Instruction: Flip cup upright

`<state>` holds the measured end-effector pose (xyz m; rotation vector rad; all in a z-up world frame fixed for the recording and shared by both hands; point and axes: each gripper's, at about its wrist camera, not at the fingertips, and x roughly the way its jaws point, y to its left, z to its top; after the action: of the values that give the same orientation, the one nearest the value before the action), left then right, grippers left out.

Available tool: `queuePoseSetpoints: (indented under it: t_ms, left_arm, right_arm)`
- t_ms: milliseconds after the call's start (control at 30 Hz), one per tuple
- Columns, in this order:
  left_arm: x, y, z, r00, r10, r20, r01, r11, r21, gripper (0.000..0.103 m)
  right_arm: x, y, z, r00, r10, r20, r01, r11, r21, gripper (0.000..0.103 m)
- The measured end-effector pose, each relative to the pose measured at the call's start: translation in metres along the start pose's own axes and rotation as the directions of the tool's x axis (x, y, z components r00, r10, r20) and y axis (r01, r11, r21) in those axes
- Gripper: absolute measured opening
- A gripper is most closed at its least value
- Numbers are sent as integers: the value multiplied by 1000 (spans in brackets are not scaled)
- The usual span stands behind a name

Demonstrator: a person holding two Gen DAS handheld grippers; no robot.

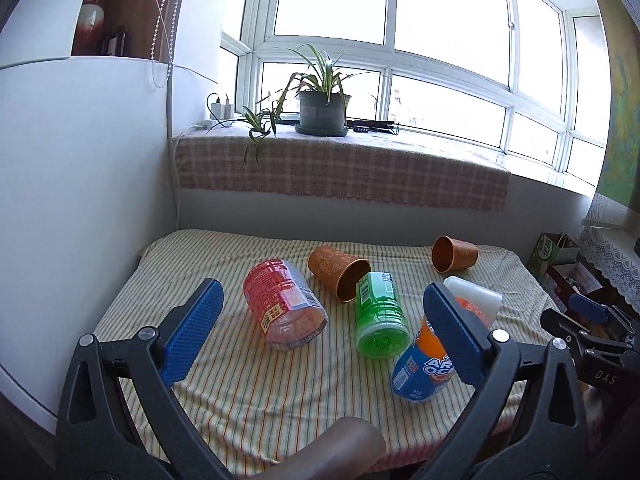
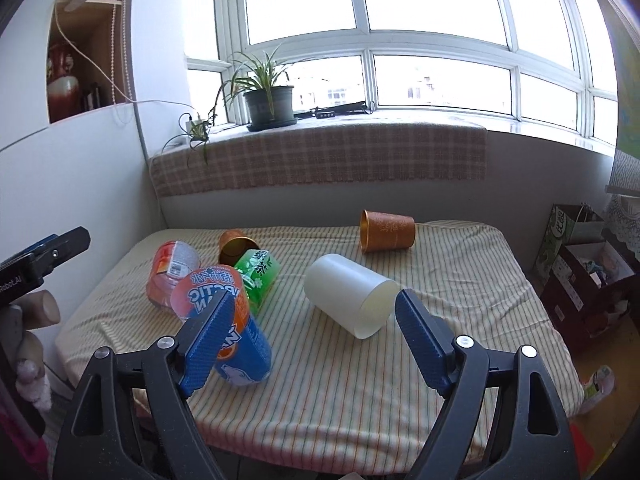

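Right wrist view: the right gripper (image 2: 314,334) hangs wide open and empty over the near edge of the striped table (image 2: 460,304). The white cup (image 2: 348,294) lies on its side just beyond the fingertips, mouth toward the near right. Two orange cups also lie tipped: one far right (image 2: 387,231), one far left (image 2: 236,247) beside the bottles. The left gripper (image 1: 320,320) is likewise spread wide, gripping nothing.

Daylight pours in through the big window (image 1: 392,20), and the panes are totally blown out to white. Both views are sharp in the middle, but fisheye bends the frame edges and the corners go dark.
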<state>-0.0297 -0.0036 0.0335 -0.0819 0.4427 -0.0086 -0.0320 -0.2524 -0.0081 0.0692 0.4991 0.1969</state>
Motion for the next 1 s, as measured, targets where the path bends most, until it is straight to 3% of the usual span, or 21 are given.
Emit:
queuePoseSetpoints:
  t_ms: [333,1000]
  left_arm:
    - [-5,-5,-3,999,44,6,-44,999,24,103]
    - [0,-4,-4,999,45,-12,-45,999,19,103]
  right_arm:
    - [-5,2,0,1000,-17,24,17,1000,-2,84]
    - [1,-3,0,1000,-11,5,11,1000,28,85]
